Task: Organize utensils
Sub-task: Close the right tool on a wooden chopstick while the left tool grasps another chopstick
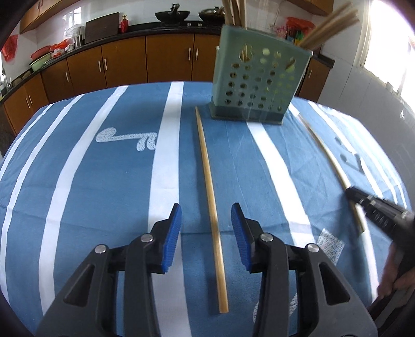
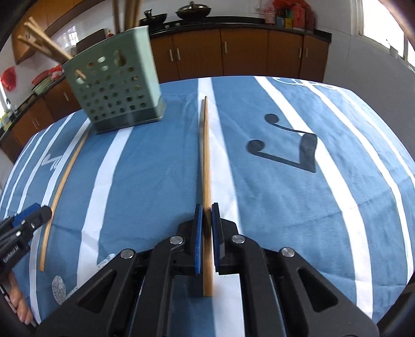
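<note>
A green perforated utensil holder [image 1: 259, 83] stands on the blue striped tablecloth [image 1: 103, 181] with several chopsticks [image 1: 332, 26] in it; it also shows in the right wrist view [image 2: 116, 88]. My left gripper [image 1: 206, 210] is open, its jaws on either side of a wooden chopstick [image 1: 210, 204] lying on the cloth. My right gripper [image 2: 207, 207] is shut on a second chopstick [image 2: 206, 160] that lies along the cloth, pointing away. In the left wrist view the right gripper [image 1: 363, 204] sits at the right on that chopstick [image 1: 324, 150]. The first chopstick [image 2: 62, 181] and the left gripper [image 2: 39, 212] show at the left of the right wrist view.
Brown kitchen cabinets [image 1: 124, 62] with a dark counter run behind the table. Woks [image 1: 172, 15] sit on the stove. The table edge curves close behind the holder. A bright window [image 1: 389, 39] is at the right.
</note>
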Demonstrator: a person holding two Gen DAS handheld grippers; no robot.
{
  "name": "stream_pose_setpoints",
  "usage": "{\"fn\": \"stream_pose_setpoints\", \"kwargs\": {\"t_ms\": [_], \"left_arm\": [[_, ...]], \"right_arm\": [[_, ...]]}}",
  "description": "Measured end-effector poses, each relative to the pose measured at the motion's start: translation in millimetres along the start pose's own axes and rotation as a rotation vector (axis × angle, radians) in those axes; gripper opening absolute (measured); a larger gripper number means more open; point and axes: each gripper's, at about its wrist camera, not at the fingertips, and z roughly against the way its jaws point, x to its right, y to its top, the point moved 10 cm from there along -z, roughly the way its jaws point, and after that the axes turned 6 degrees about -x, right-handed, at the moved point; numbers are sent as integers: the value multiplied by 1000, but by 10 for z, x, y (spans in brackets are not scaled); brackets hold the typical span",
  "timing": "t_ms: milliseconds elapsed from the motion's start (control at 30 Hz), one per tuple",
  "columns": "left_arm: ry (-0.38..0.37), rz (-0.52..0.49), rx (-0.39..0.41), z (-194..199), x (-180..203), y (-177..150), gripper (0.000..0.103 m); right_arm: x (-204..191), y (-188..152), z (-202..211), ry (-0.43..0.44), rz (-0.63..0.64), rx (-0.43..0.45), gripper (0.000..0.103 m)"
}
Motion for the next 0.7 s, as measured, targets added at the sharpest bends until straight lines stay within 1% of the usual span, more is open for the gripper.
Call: {"fn": "stream_pose_setpoints", "kwargs": {"t_ms": [33,67,100,200,333,467,633,700], "left_arm": [[17,-8,-9,-35,2,-17,18],[40,-16,-8,-57,-8,-24,14],[67,-26,2,-65,-21,-16,9],[67,0,0,-92,-116,35,8],[94,72,0,-147,-440,159,8],[84,108,2,-202,-638,273,9],[92,111,16,-214,-703,324,10],[84,114,16,-216,-697,330,11]], "right_arm": [[20,8,-1,-4,-1,1,8],[35,12,0,-7,1,2,8],[38,16,-1,-7,4,3,8],[24,45,-11,-2,23,7,8],[-33,110,-45,7,59,16,8],[-39,222,-113,-11,72,24,8],[-8,326,-216,-41,81,22,8],[5,339,-225,-36,71,27,8]]}}
